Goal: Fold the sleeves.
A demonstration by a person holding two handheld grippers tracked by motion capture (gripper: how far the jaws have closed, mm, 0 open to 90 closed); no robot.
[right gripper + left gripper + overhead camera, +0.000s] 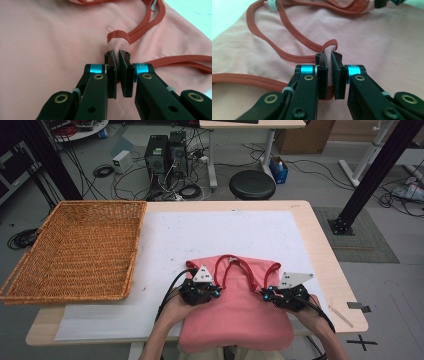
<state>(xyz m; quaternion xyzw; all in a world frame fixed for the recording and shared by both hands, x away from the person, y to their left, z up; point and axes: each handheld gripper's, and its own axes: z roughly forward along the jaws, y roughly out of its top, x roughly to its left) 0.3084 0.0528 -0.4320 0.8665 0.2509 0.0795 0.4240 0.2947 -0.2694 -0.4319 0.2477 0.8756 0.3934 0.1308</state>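
Observation:
A pink tank top (235,312) with darker red trim lies flat on the white mat at the table's near edge, its straps (235,262) pointing away from me. My left gripper (216,291) is shut on the top's left armhole edge; a fold of pink cloth and red trim (331,46) is pinched between the jaws of the left gripper (329,58). My right gripper (266,292) is shut on the right armhole edge, where a bunched loop of trim (117,37) pokes out above the right gripper (117,56).
A large wicker basket (75,247) stands at the table's left. A white mat (200,232) covers the table's middle. A thin stick (341,315) lies near the right front corner. Beyond the table are a black stool (252,184), computer towers and cables on the floor.

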